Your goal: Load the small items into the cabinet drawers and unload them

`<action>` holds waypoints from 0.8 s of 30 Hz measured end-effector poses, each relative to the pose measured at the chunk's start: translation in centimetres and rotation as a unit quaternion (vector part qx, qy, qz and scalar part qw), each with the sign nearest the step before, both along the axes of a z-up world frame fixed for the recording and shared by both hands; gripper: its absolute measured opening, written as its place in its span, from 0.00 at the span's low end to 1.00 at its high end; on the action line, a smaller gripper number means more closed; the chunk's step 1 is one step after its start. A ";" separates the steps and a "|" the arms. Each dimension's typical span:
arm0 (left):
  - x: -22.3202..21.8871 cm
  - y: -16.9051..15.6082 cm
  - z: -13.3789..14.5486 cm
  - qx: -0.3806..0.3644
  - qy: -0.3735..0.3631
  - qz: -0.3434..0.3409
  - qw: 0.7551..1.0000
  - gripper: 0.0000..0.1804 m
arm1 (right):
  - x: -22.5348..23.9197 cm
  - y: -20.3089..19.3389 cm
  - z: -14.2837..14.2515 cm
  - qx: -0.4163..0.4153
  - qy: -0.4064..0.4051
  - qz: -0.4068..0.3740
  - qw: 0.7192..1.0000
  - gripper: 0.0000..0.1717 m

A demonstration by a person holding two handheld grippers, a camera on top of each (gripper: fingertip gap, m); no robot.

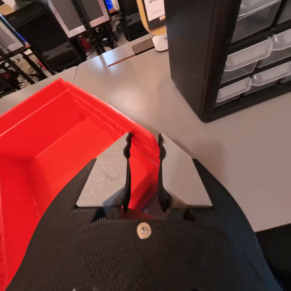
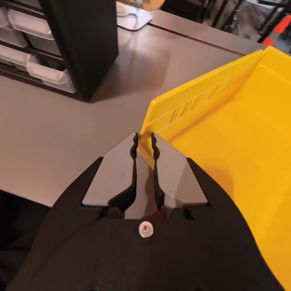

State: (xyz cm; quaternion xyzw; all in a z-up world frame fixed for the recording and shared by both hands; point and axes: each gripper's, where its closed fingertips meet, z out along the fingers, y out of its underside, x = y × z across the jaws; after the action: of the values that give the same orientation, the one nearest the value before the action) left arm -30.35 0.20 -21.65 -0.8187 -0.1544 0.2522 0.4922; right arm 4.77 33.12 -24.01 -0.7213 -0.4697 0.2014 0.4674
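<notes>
Jaws straddle each rim, my left gripper [image 1: 144,135] on the red bin [image 1: 55,141], right gripper [image 2: 144,134] on the yellow bin [image 2: 228,141] (stiff, light plastic, probably slick), contact unconfirmed.

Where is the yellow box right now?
In the right wrist view the yellow box sits on the grey table, on the right side, with its near corner between the right gripper's fingertips; the black drawer cabinet stands upper left.

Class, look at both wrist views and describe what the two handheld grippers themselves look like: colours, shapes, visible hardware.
Both match. The left gripper and right gripper have a black, ribbed-textured body curving forward as two arms, with one silver screw in the middle. Each carries two pale grey wedge-shaped fingers tapering to points, lined inside with wavy black pads. No cables or sleeves show.
</notes>
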 end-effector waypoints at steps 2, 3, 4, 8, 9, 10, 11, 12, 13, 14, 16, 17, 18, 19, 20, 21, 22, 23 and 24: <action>-0.2 -0.8 0.0 0.002 -0.012 -0.024 1.000 0.18 | 0.2 -0.1 0.1 -0.039 0.027 0.045 0.998 0.08; -0.4 -1.1 0.1 0.007 -0.021 -0.029 0.999 0.18 | 0.4 -0.2 0.2 -0.067 0.042 0.067 0.995 0.08; -0.6 -1.5 0.2 0.015 -0.030 -0.032 0.999 0.19 | 0.6 -0.3 0.3 -0.097 0.057 0.087 0.990 0.07; 0.3 -2.7 2.0 0.057 -0.052 -0.034 0.996 0.24 | 2.3 -0.1 0.5 -0.164 0.082 0.084 0.980 0.10; 1.1 -2.5 2.8 0.068 -0.047 -0.048 0.995 0.25 | 2.8 -0.1 0.7 -0.158 0.082 0.071 0.981 0.12; 2.0 -2.3 3.7 0.071 -0.041 -0.064 0.995 0.26 | 3.2 -0.4 1.1 -0.146 0.081 0.065 0.984 0.15; 2.7 -2.1 4.5 0.072 -0.035 -0.076 0.994 0.27 | 3.6 -0.7 1.6 -0.131 0.078 0.055 0.987 0.17; 3.5 -1.7 5.4 0.078 -0.032 -0.087 0.993 0.27 | 3.9 -0.9 2.3 -0.115 0.074 0.044 0.990 0.19; 4.4 -1.2 6.2 0.089 -0.033 -0.105 0.990 0.28 | 4.0 -1.3 3.2 -0.100 0.073 0.036 0.992 0.21; 5.4 -0.6 7.0 0.102 -0.038 -0.127 0.986 0.29 | 3.8 -1.8 4.3 -0.085 0.077 0.033 0.993 0.24; 7.5 1.2 7.9 0.125 -0.062 -0.177 0.974 0.30 | 2.2 -3.4 7.1 -0.063 0.099 0.058 0.991 0.25; 8.5 2.2 8.1 0.134 -0.075 -0.203 0.967 0.31 | 1.0 -4.4 8.5 -0.059 0.113 0.079 0.989 0.25; 9.0 3.2 8.2 0.140 -0.088 -0.220 0.961 0.32 | -0.5 -5.2 9.6 -0.060 0.124 0.099 0.985 0.23; 9.1 4.2 8.2 0.144 -0.098 -0.228 0.958 0.34 | -2.0 -5.7 10.3 -0.065 0.128 0.116 0.983 0.22; 9.0 5.0 8.2 0.147 -0.101 -0.231 0.957 0.36 | -3.5 -5.7 10.8 -0.069 0.128 0.124 0.982 0.22; 8.6 5.8 8.1 0.148 -0.100 -0.231 0.956 0.38 | -5.0 -5.1 11.2 -0.071 0.131 0.122 0.981 0.23; 8.1 6.5 8.1 0.148 -0.099 -0.230 0.957 0.39 | -6.3 -4.5 11.7 -0.074 0.139 0.121 0.980 0.23; 7.9 7.1 7.9 0.146 -0.100 -0.235 0.956 0.42 | -7.7 -4.2 12.2 -0.082 0.148 0.131 0.977 0.24; 7.8 7.7 7.7 0.142 -0.102 -0.247 0.953 0.42 | -9.0 -4.3 12.6 -0.093 0.157 0.156 0.971 0.25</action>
State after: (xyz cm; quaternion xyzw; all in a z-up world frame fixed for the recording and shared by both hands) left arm -22.55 7.91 -13.99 -0.7746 -0.0306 0.0134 0.6316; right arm -4.26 28.79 -11.38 -0.6389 -0.4768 0.4253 0.4285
